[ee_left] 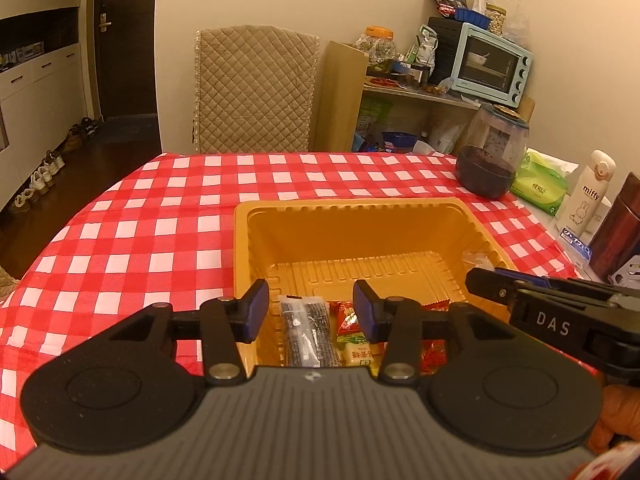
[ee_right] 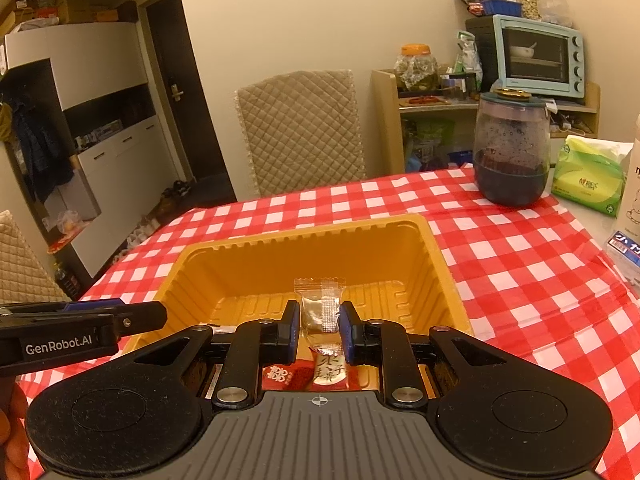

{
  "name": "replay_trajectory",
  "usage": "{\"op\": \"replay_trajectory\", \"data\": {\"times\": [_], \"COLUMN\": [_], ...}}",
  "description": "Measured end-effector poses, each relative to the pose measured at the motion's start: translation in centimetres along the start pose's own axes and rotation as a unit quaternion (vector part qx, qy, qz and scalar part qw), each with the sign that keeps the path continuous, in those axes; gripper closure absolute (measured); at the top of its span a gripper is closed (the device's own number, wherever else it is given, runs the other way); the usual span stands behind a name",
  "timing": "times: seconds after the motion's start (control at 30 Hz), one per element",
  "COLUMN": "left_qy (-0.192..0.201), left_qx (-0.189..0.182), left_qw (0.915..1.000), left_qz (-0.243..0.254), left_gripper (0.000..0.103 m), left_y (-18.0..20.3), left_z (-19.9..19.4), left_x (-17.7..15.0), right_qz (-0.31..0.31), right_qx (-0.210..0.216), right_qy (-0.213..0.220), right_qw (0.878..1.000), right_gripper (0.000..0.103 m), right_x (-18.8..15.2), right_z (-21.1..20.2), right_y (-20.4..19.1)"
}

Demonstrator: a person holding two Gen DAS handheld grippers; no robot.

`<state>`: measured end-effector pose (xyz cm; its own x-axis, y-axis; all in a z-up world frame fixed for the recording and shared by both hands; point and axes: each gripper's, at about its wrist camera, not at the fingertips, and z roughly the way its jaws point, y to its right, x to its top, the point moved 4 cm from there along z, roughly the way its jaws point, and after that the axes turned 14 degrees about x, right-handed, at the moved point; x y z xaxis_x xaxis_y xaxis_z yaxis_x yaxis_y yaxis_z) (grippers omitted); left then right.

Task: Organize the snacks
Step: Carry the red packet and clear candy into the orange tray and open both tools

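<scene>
A yellow plastic tray (ee_left: 244, 240) stands on the red checked tablecloth; it also shows in the right wrist view (ee_right: 436, 264). My left gripper (ee_left: 310, 306) is open and empty above the tray's near end, over a black packet (ee_left: 306, 330) and red and yellow snack packs (ee_left: 352, 326). My right gripper (ee_right: 319, 326) is shut on a clear-wrapped candy (ee_right: 318, 308) and holds it over the tray, above red snack packs (ee_right: 288, 374). The right gripper's finger shows at the right in the left wrist view (ee_left: 492, 282). The left gripper's finger shows at the left in the right wrist view (ee_right: 136, 316).
A dark jar (ee_left: 490, 152) with a lid, a green tissue pack (ee_left: 540, 186) and a white Miffy bottle (ee_left: 586, 188) stand at the table's right. A quilted chair (ee_left: 254, 88) is behind the table. A shelf with a blue toaster oven (ee_left: 494, 62) stands by the wall.
</scene>
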<state>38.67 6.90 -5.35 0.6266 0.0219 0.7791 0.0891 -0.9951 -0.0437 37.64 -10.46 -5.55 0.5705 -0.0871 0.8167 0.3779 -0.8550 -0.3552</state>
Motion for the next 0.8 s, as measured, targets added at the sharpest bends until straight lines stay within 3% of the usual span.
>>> {"op": "replay_trajectory", "data": {"times": [0.27,0.4,0.8], "left_qy": [-0.003,-0.005,-0.003], "left_qx": [0.002,0.003,0.005], "left_qw": [1.0,1.0,0.9999], "left_qz": [0.003,0.006,0.014], "left_gripper": [0.061,0.061,0.061], "left_y": [-0.07,-0.11,-0.09], "left_z": [0.08,0.15,0.0], "left_x": [-0.22,-0.47,-0.76], "right_qz": [-0.013,-0.017,-0.023], "right_qx": [0.003,0.006,0.002], "right_qy": [-0.005,-0.012,-0.009], "right_qw": [1.0,1.0,1.0], "right_gripper": [0.081,0.06,0.06], "right_x": [-0.17,-0.47,-0.43], "right_z": [0.6,0.9,0.43], "right_y": [-0.52,-0.61,-0.57]}}
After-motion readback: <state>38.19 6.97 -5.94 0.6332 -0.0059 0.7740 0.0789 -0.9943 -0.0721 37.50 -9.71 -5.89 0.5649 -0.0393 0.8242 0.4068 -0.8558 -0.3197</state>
